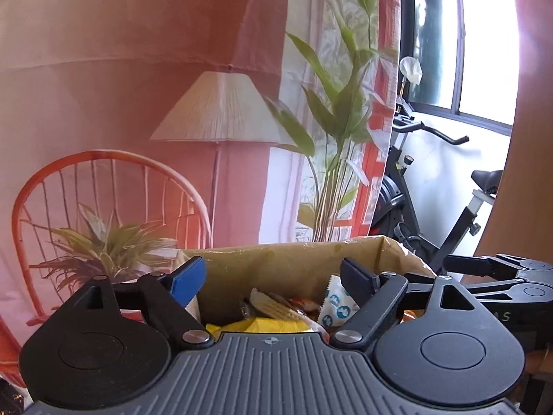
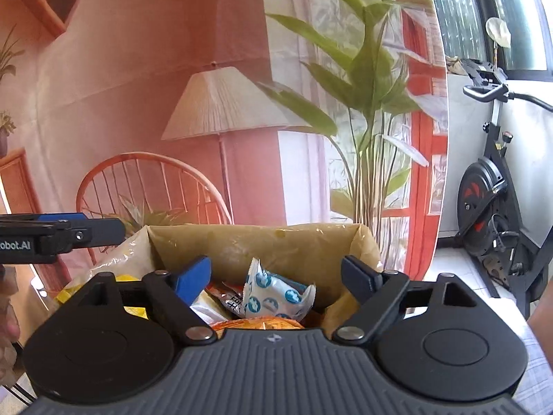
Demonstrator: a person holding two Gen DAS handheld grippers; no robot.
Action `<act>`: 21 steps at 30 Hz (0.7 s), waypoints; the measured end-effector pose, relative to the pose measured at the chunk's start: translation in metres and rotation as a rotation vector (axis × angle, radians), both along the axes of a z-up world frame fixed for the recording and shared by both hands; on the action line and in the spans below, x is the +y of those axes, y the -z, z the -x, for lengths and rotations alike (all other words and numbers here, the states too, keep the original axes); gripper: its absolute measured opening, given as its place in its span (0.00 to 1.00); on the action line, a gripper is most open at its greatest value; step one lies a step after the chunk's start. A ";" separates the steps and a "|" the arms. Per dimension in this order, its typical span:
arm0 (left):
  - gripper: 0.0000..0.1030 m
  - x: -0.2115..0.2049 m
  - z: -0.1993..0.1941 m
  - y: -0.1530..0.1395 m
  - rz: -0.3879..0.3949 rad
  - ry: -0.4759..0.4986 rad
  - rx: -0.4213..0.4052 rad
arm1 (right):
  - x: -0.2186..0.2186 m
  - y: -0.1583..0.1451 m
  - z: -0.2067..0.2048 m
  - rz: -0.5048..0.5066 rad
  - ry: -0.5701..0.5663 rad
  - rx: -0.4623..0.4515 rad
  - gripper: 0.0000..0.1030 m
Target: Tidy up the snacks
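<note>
Both grippers — left gripper (image 1: 273, 278) and right gripper (image 2: 276, 276) — were spread wide, empty, above the snacks (image 2: 276, 297) in the lined box (image 2: 255, 242).

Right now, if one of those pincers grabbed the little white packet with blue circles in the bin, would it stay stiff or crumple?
The white packet with blue circles would probably crumple: its film is already creased and bent. It looks light, propped loosely on the other snack wrappers. Its crimped, glossy edge might slip from the pads, and a push would likely just slide it inside the lined bin.
</note>
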State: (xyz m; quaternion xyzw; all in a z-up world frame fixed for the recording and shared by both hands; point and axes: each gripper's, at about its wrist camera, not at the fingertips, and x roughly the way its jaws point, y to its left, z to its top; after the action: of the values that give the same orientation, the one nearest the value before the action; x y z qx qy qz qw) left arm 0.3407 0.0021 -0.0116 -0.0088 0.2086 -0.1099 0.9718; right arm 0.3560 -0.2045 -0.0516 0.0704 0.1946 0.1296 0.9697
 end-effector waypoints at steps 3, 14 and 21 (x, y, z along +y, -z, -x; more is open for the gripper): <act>0.90 0.004 0.018 -0.008 0.005 -0.001 -0.019 | 0.001 -0.008 0.016 0.023 0.000 -0.018 1.00; 0.93 0.012 0.097 -0.030 -0.041 -0.082 -0.084 | 0.010 -0.034 0.099 0.043 0.002 -0.092 1.00; 0.93 0.016 0.158 -0.043 -0.065 -0.102 -0.132 | 0.019 -0.053 0.158 0.033 0.012 -0.128 1.00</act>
State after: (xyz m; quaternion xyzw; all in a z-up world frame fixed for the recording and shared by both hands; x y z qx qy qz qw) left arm 0.1825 0.0184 0.0318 0.0194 0.1471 -0.0535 0.9875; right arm 0.1980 -0.1858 0.0014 0.0472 0.1336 0.1247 0.9820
